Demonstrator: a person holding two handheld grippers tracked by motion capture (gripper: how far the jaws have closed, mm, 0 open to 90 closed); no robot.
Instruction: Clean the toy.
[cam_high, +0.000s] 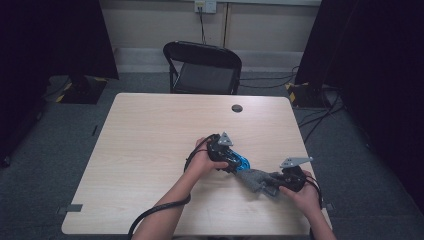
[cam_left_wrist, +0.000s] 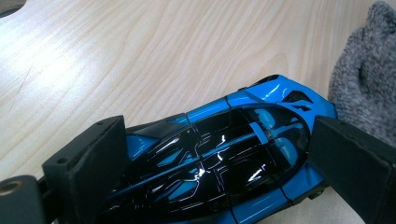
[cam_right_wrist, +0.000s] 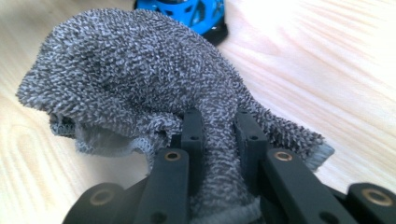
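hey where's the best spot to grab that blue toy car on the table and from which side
Probably across the blue toy car's flanks at mid-body, coming from above. It lies flat on the table with long, smooth sides, and the left gripper already straddles it that way. The grey cloth crowds one end.

Overhead forward-down; close gripper views sharing cloth (cam_right_wrist: 140, 79).

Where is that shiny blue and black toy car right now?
In the high view the blue and black toy car sits right of the wooden table's middle, between the left claw's jaws, beside the grey knitted cloth.
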